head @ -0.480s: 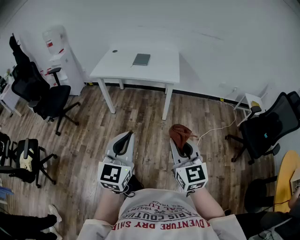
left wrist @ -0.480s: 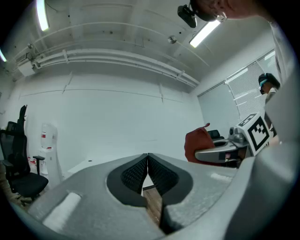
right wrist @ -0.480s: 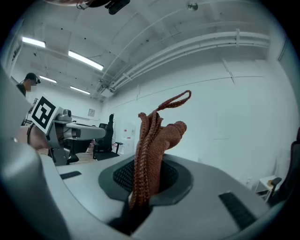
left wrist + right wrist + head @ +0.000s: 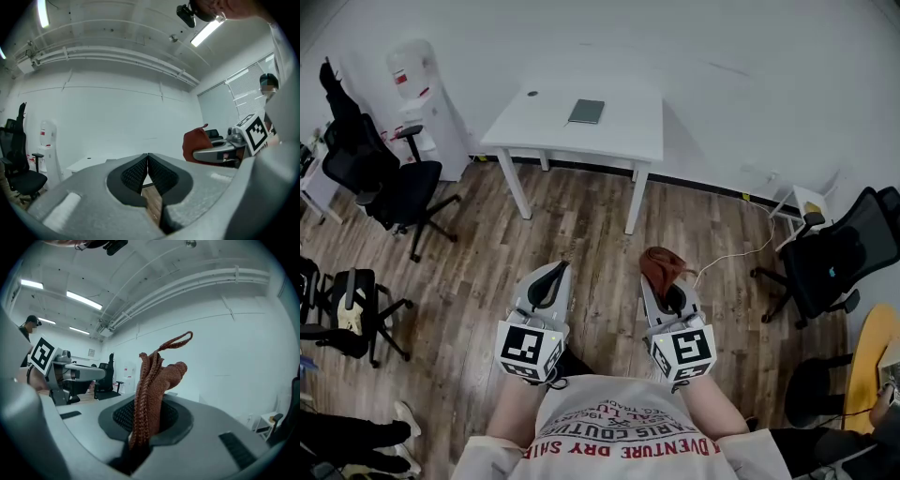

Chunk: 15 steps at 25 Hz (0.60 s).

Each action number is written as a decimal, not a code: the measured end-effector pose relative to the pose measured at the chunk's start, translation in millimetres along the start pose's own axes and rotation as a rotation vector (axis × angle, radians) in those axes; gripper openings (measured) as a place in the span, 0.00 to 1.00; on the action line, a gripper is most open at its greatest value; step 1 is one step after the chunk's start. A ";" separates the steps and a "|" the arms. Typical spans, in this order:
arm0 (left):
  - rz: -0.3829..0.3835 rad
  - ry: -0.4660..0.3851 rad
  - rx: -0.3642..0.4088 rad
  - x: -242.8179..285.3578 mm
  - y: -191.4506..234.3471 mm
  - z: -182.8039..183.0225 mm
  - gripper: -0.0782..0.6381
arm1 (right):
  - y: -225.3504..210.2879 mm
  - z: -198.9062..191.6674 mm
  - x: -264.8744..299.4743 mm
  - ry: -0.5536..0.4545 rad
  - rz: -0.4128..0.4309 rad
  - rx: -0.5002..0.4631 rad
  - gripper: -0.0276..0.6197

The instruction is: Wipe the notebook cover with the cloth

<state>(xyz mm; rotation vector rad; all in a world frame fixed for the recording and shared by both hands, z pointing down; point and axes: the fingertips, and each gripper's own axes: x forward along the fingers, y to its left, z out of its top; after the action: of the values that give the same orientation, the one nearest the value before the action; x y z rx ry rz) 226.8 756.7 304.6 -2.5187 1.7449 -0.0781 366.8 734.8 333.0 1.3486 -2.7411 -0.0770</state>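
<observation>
**Cloth** [image 4: 152,380]: rust-brown, knitted, bunched into a soft wad. The right tongs [image 4: 664,281] are pinching it near its lower end, so most of it is standing up above the tips, with a loose loop sticking out on top. It is probably light, limp and slightly grippy. It should be dragging well across a flat cover, but folding over itself if pushed edge-on.

**Notebook** [image 4: 586,112]: dark grey, lying flat and shut on the white desk [image 4: 623,136], toward the wall side. It is well apart from both tongs, since the person is standing back on the wood floor [image 4: 581,225]. It looks thin, fairly stiff and light enough to be sliding under a wipe. Pinning one corner or edge of the cover looks sensible.

**Left tongs** [image 4: 147,159]: pressed together at the tips, carrying nothing, hovering beside the right pair.

**Also in the room**: a water dispenser [image 4: 417,94] is standing by the wall, and a black office chair [image 4: 384,178] is sitting to the left.

**Status**: wiping is not yet beginning.
</observation>
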 end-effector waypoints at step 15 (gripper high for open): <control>-0.010 0.044 -0.033 52.5 75.0 -25.3 0.12 | 2.6 -9.5 92.9 0.042 0.031 0.027 0.15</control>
<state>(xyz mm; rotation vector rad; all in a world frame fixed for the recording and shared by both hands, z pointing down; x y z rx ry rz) 173.1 680.5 322.8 -2.5681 1.7642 -0.1075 309.3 662.7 347.7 1.2981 -2.7371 -0.0096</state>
